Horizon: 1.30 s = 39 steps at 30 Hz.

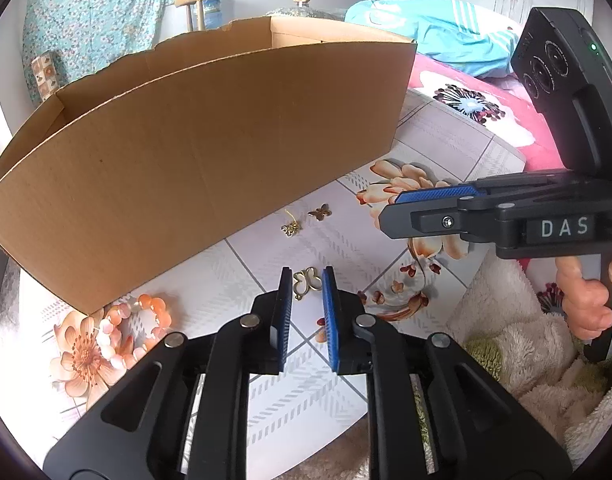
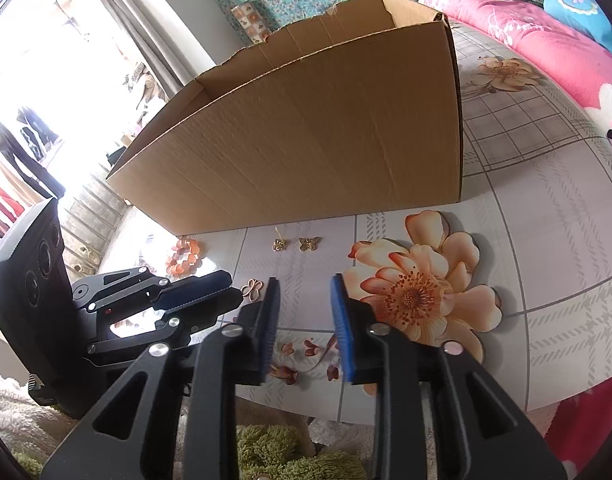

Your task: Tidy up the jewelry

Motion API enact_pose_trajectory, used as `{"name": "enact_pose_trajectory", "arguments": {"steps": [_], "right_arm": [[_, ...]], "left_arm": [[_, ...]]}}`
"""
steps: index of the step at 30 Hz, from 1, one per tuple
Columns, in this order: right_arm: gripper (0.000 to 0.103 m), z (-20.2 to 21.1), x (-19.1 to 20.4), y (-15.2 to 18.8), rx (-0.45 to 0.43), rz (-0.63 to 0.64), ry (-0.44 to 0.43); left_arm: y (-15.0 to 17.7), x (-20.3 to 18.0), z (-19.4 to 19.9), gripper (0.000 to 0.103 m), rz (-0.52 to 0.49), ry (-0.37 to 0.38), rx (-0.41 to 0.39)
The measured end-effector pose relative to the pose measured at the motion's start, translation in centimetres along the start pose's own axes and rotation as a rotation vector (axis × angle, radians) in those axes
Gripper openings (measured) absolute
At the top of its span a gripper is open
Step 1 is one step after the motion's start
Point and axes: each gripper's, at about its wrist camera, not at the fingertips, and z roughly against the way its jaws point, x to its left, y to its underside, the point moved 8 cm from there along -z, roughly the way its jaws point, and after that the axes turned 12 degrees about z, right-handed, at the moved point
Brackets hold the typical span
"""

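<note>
Butterfly pendant between parted left gripper tips, unpinched.

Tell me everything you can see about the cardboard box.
The cardboard box is plain brown corrugated card, large and rectangular, standing upright with its top open. The far rim is ragged where flaps look torn off. Its contents cannot be seen. It sits on a flowered tablecloth, and a bracelet of orange beads lies at its near bottom corner, touching it or nearly so. Two small gold charms lie just in front. No gripper touches it.
</note>
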Motion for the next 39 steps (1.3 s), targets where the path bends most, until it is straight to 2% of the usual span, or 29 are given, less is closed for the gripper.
{"name": "enact_pose_trajectory", "arguments": {"steps": [8, 16, 25, 39], "right_arm": [[0.038, -0.2, 0.1, 0.0, 0.005, -0.002, 0.001], [0.053, -0.2, -0.1, -0.1, 0.003, -0.008, 0.012], [0.053, 0.0, -0.4, 0.1, -0.002, -0.021, 0.016], [0.053, -0.6, 0.1, -0.2, -0.004, -0.014, -0.004]], "left_arm": [[0.4, -0.1, -0.3, 0.021, 0.003, -0.011, 0.011], [0.4, -0.3, -0.5, 0.025, -0.002, -0.018, 0.008], [0.7, -0.4, -0.7, 0.026, -0.011, -0.017, 0.012], [0.3, -0.5, -1.5, 0.026, 0.043, 0.054, 0.02]]}}
